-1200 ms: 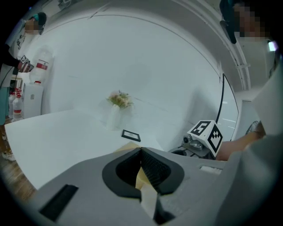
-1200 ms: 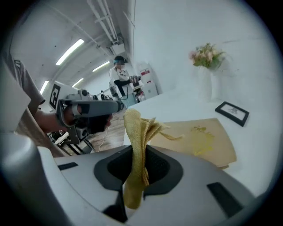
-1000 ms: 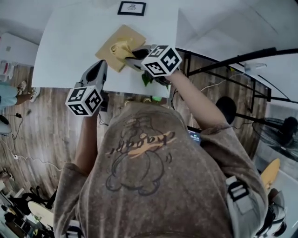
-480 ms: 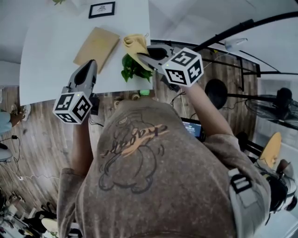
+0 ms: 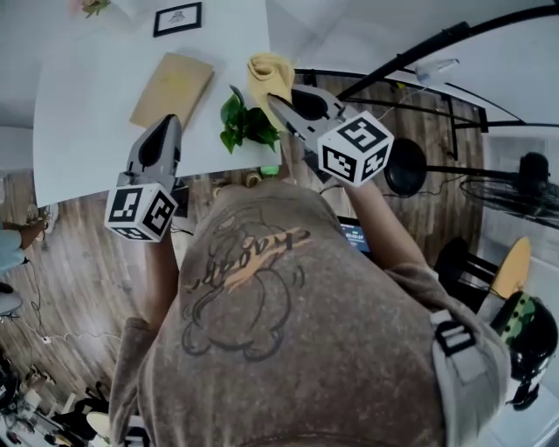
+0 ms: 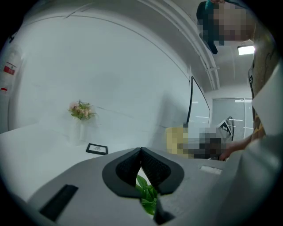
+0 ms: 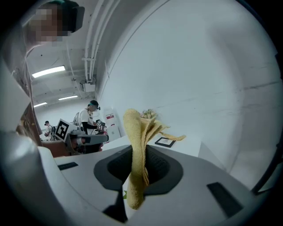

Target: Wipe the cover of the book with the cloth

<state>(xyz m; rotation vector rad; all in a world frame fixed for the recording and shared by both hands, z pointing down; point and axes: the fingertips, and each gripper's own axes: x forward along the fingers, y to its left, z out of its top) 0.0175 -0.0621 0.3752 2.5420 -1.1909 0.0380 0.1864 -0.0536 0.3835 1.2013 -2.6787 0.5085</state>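
Right gripper [image 5: 278, 103] jaws pinched tight on the yellow cloth [image 5: 267, 72], folds bunched between them and sticking up past the tips [image 7: 138, 145]. The cloth is held up off the white desk [image 5: 87, 113], near its right edge, just beside the green plant [image 5: 246, 125]. Book [image 5: 172, 89] with tan cover lies flat on the desk, left of the plant, apart from the cloth, nothing touching it. Left gripper [image 5: 164, 127] hovers over the desk's near edge, jaws closed tip to tip, holding nothing [image 6: 141, 152]; plant leaves show below them. Small framed picture [image 5: 177, 18] and flowers [image 6: 81, 110] sit at the far side of the desk
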